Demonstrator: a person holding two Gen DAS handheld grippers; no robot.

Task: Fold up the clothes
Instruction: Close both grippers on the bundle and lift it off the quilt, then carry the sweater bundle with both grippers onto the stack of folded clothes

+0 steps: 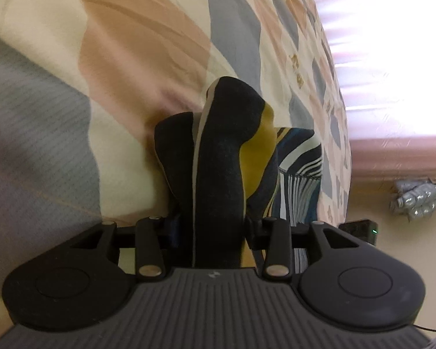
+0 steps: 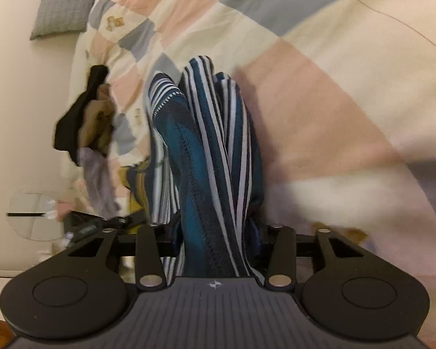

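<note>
One patterned garment is held by both grippers above a patchwork bedspread (image 1: 130, 43). In the left wrist view my left gripper (image 1: 218, 226) is shut on a bunched black, mustard and grey part of the garment (image 1: 221, 157); its teal-and-white striped part (image 1: 299, 168) hangs to the right. In the right wrist view my right gripper (image 2: 218, 232) is shut on the teal, navy and white striped part of the garment (image 2: 215, 157), which stands up in folds between the fingers. The fingertips are hidden by cloth in both views.
A pile of other clothes, black, tan and lilac (image 2: 90, 128), lies on the bedspread (image 2: 334, 58) at the left. A grey pillow (image 2: 66, 5) sits at the top left. Pink curtains (image 1: 392, 87) and a crumpled silver object (image 1: 418, 200) are at the right.
</note>
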